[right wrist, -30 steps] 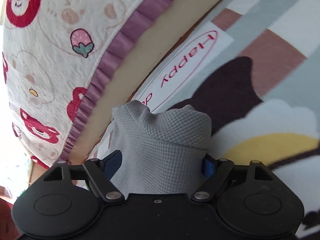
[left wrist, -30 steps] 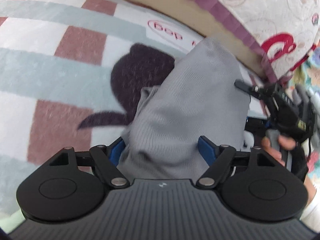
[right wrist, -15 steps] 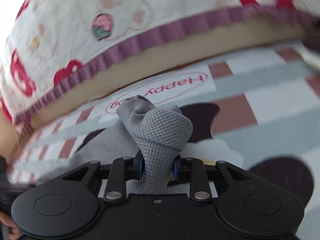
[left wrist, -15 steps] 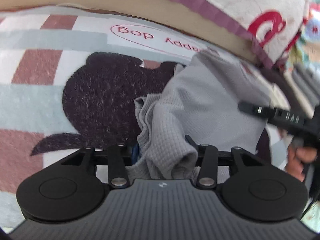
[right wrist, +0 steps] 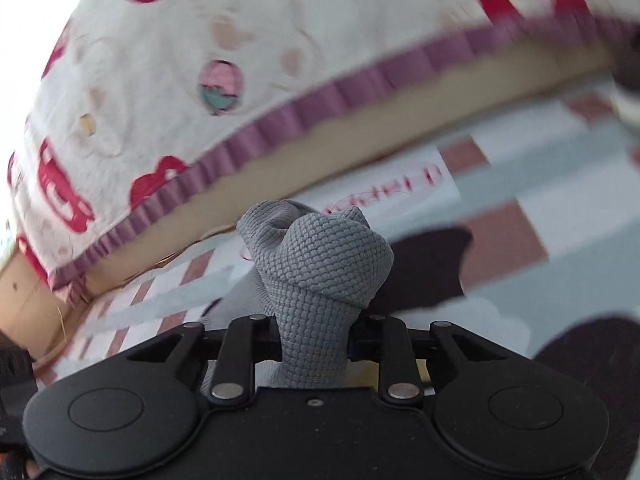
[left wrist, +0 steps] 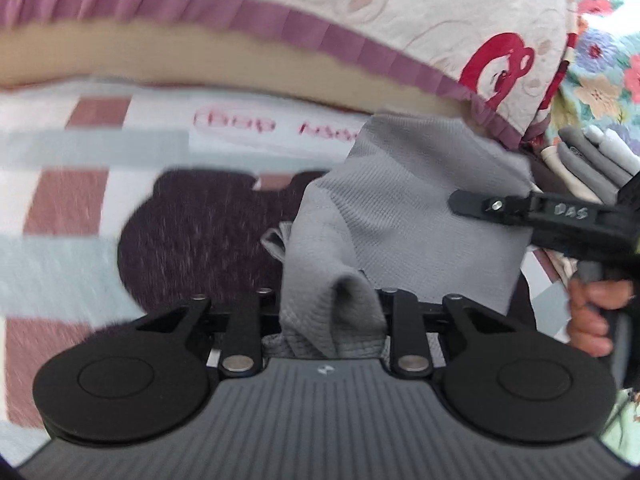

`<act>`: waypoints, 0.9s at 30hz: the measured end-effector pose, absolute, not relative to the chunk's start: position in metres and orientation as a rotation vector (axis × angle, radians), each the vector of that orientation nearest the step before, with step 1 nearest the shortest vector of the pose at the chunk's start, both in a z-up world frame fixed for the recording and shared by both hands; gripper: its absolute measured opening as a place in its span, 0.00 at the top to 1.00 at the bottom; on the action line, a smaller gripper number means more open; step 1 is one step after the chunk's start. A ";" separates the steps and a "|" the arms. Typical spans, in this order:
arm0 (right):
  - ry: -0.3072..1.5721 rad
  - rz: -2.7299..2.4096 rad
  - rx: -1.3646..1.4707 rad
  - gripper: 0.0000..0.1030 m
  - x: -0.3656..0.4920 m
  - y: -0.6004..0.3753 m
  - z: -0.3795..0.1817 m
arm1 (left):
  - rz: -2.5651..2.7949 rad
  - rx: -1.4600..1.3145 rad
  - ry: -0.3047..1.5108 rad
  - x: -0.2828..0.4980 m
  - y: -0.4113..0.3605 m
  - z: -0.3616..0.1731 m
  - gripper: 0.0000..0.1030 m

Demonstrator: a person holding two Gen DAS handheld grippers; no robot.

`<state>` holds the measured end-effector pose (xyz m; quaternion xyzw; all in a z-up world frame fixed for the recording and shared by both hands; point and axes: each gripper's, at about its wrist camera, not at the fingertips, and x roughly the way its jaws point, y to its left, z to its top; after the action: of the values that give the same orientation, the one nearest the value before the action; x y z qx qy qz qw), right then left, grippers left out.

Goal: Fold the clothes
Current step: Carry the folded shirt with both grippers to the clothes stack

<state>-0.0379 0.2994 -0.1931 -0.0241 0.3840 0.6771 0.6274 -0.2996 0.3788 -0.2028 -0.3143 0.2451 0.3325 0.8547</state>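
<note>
A patterned rug (left wrist: pixel 92 216) fills most of the lower and middle part of both views: pale blue-grey bands, brownish-pink squares, white patches, a big dark animal shape (left wrist: pixel 200 240) and a red oval of lettering (left wrist: pixel 276 126). Across the top of each view runs the edge of a bed, a tan side (left wrist: pixel 160 56) under a cream quilted cover (left wrist: pixel 420 8) printed with red bears and trimmed with a purple ruffle (right wrist: pixel 352 92).

The grey knitted garment (left wrist: pixel 404 208) lies on the rug in the centre right of the left wrist view, just below the ruffle, with one end gathered up toward the camera. At the far right edge of that view a small stack of folded grey and pale cloth (left wrist: pixel 592 160) sits beside a flowery fabric (left wrist: pixel 608 80).

The left gripper (left wrist: pixel 332 312), bottom centre, has a bunched fold of the garment between its jaws, which are closing on it. The right gripper (right wrist: pixel 312 332) likewise pinches a thick twisted knot of the same grey knit (right wrist: pixel 320 264), jaws closing tight around it, the knot bulging above them in the middle of the right wrist view. In the left wrist view that right gripper (left wrist: pixel 520 208) reaches in from the right edge over the garment, held by a hand (left wrist: pixel 592 316) whose fingers curl round its handle at lower right.
</note>
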 end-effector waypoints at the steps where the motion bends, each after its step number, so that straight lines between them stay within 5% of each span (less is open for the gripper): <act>1: 0.853 1.559 -0.062 0.73 -0.041 0.295 -0.180 | 0.697 -0.652 0.504 -0.300 0.377 -0.198 0.75; 14: 0.547 1.666 -0.070 0.73 -0.063 0.203 -0.044 | 0.668 -0.439 0.394 -0.284 0.287 -0.095 0.75; 27: 0.552 1.583 0.074 0.73 0.058 0.162 0.090 | 0.539 -0.130 0.506 -0.165 0.267 0.085 0.75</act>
<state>0.0579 0.1624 0.0900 0.0329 0.2446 0.7019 0.6681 -0.1647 0.2667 0.0846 -0.0636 0.2470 0.2634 0.9303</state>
